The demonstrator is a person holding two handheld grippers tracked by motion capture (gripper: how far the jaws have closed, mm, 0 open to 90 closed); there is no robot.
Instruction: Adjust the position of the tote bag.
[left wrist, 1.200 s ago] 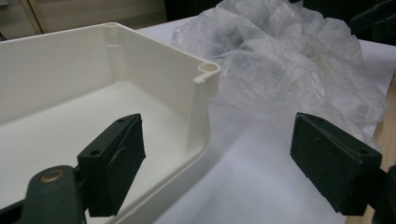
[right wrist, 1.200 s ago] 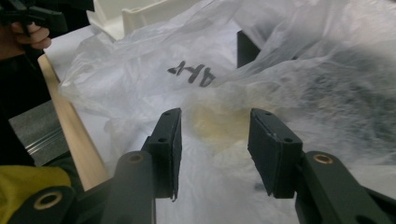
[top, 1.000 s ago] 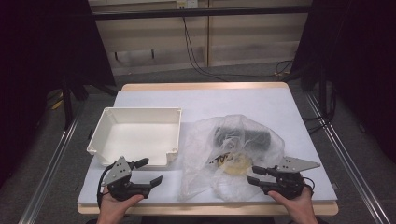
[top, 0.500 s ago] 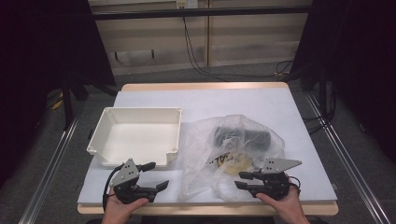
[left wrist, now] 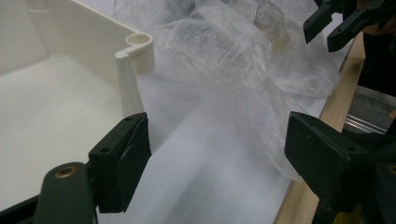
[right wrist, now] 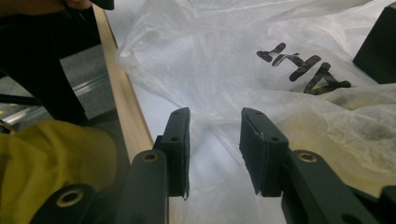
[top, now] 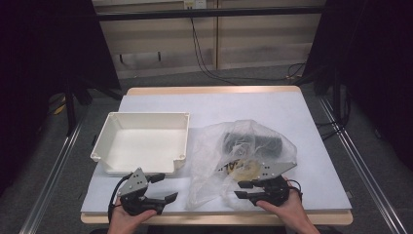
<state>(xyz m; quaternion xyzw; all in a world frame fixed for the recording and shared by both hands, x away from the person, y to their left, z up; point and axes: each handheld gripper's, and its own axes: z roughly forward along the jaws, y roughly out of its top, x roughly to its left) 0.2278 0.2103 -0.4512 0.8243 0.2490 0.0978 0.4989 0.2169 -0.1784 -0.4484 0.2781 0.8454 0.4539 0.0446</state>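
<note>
We see the clear plastic bag (top: 243,156) lying crumpled on the white tabletop (top: 272,109), just right of the white tray (top: 141,141). Our right claw (top: 243,189) sits at the bag's near edge, jaws narrowly parted around nothing; our left claw (top: 163,187) gapes wide near the tray's corner

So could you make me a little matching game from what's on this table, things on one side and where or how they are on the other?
Things:
1. white tray
2. clear plastic bag
3. left gripper
4. dark cylinder

Places or states:
a. inside the bag
b. crumpled, right of the tray
c. jaws wide open, near the table's front edge
d. empty, on the table's left half

Pairs: 1-d, 2-b, 3-c, 4-a
</note>
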